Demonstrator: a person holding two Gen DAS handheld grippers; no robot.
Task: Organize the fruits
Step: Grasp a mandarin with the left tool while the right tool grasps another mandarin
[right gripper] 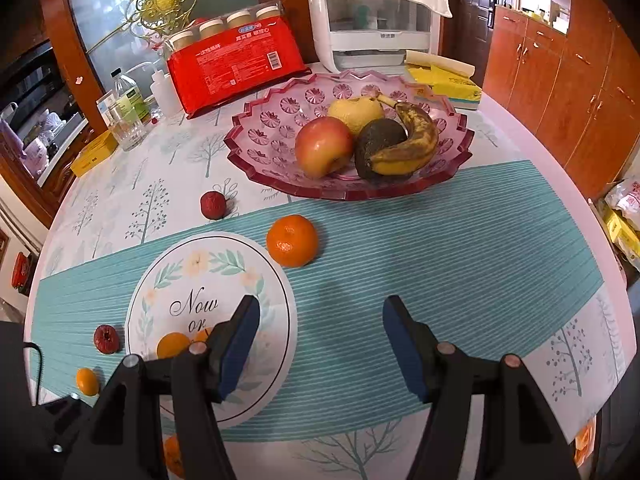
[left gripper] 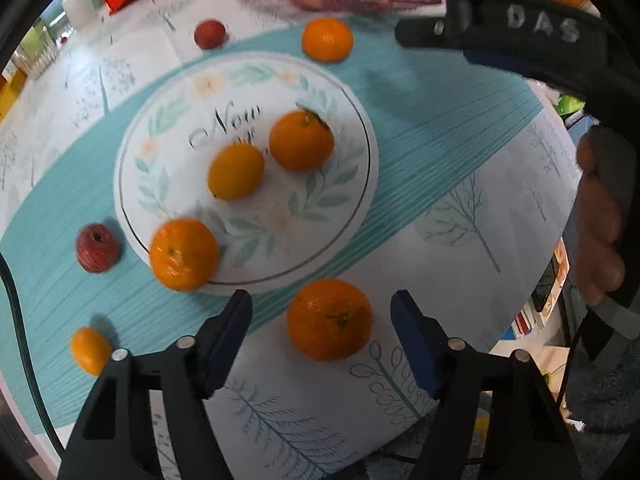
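A white plate (left gripper: pixel 168 128) printed with a leaf wreath and the script word "Now" sits on a teal striped mat (left gripper: pixel 420 128) on the bench (right gripper: pixel 520 144). On the plate lie a tangerine (left gripper: pixel 301 141) and a smaller yellow-orange fruit (left gripper: pixel 235 171), just beside each other; a second tangerine (left gripper: pixel 184 254) rests at the plate's near rim. Another tangerine (left gripper: pixel 329 319) lies off the plate at the mat's edge, between the fingers of the left gripper (left gripper: pixel 322 316); the jaws stand apart on either side of it, released, and the pads do not touch it. Around the plate are a red date (left gripper: pixel 98 247), a small kumquat (left gripper: pixel 90 350), a second red date (left gripper: pixel 209 34) and a far tangerine (left gripper: pixel 327 39).

The right gripper (right gripper: pixel 320 332) hangs over the mat beside the plate, jaws apart with nothing between them. In the left wrist view its black body shows raised letters "DAS", with a hand (left gripper: pixel 600 220) wrapped on the handle.

Farther back stands a pink glass bowl (right gripper: pixel 272 128) holding an apple (right gripper: pixel 323 146), a pear (right gripper: pixel 354 110), an avocado (right gripper: pixel 378 138) and a spotted banana (right gripper: pixel 412 140). Behind it are a red package (right gripper: pixel 236 68) with Chinese print too small to read, a white appliance (right gripper: pixel 372 24) and a yellow box (right gripper: pixel 444 78).
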